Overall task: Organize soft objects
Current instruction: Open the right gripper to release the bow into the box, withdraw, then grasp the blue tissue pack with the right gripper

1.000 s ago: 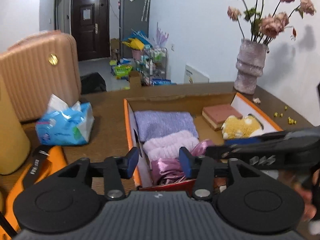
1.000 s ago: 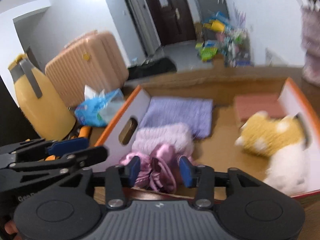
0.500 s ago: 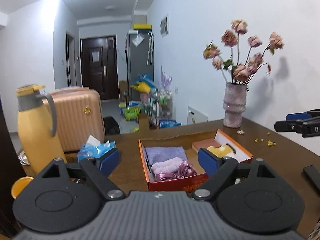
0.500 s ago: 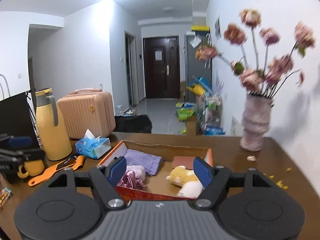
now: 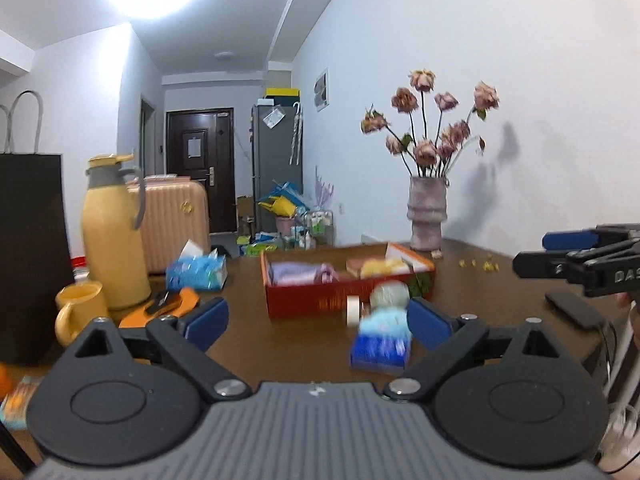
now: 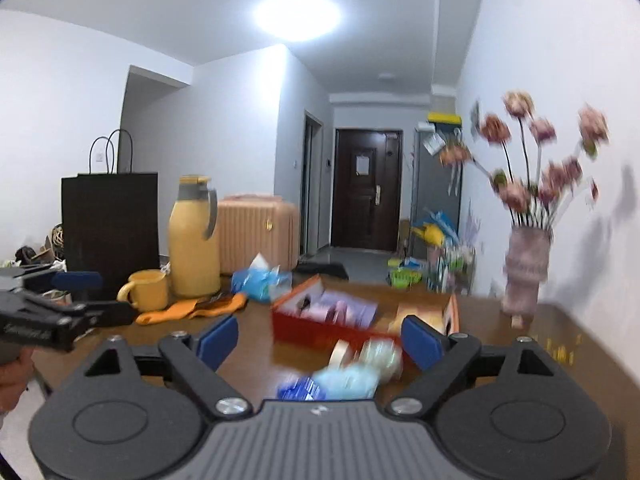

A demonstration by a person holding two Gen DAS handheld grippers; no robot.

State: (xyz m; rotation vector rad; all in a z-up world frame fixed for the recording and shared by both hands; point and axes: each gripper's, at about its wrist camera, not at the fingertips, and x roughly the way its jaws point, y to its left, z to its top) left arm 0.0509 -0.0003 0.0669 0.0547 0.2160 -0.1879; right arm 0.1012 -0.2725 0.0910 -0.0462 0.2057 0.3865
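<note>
1. Both claws have pulled well back from the box (image 5: pixel 348 300); the left claw (image 5: pixel 318 326) and right claw (image 6: pixel 320 340) have just been opening and now stand wide, empty.
2. Towels (image 5: pixel 296 272) and plush (image 5: pixel 380 268) lie in the box: sorting looks nearly done.
3. A blurred blue pack (image 5: pixel 382 346) and tape (image 5: pixel 353 310) sit on the counter (image 5: pixel 480 292) before the box, in any return path.
</note>
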